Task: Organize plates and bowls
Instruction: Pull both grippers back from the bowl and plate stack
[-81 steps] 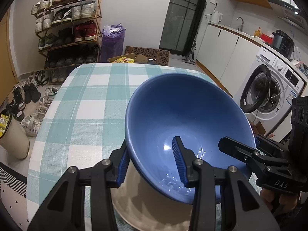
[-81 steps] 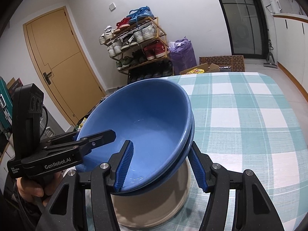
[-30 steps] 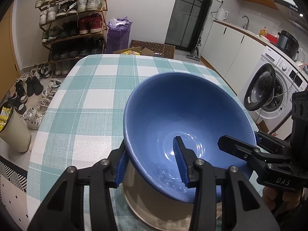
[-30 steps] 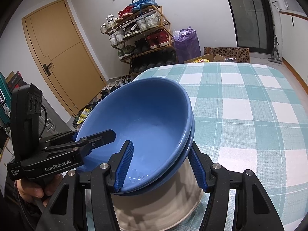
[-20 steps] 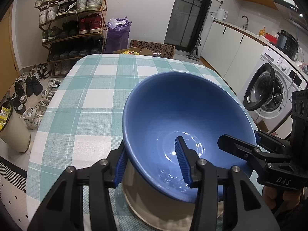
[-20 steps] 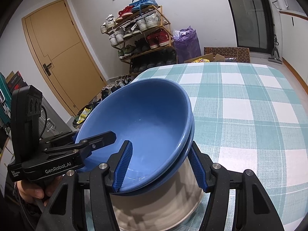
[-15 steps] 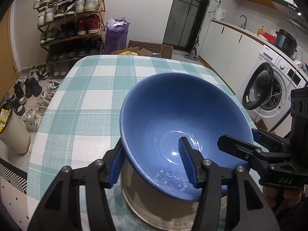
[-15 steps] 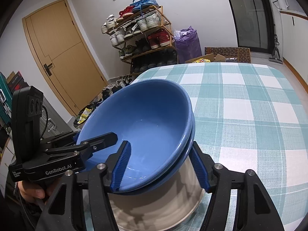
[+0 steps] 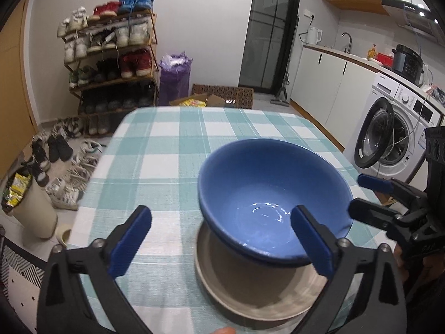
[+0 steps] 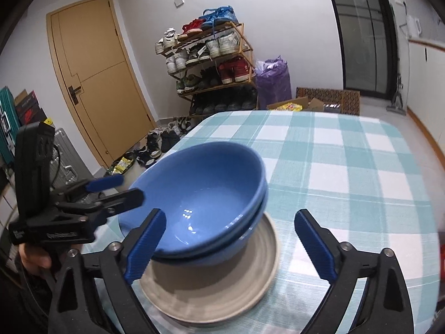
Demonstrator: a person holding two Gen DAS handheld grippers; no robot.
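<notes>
Item: stacked tableware on a checked tablecloth point(image 9: 172, 150).

Landmark: beige plate point(image 10: 211, 286), laid flat on the cloth near the table's near edge.

Contents: two blue bowls, nested. The lower bowl point(image 10: 244, 239) is seated on the plate; the upper bowl point(image 10: 194, 194) is set inside it. Both are seen upright, the upper slightly tilted.

Left gripper point(image 9: 222, 242): fingers spread wide, nothing held; one finger is seen beside the plate, the other in front of the bowls' rim.

Right gripper point(image 10: 230, 245): fingers likewise spread wide, nothing held, on either side of the plate's near edge.

Progress: stacking is judged done, with bowls nested on the plate and both grippers released. No other dishes are seen on the cloth beyond the plate. What remains, if anything, cannot be told from these views.

Background: shoe rack point(image 9: 111, 64), washing machine point(image 9: 395, 139).
</notes>
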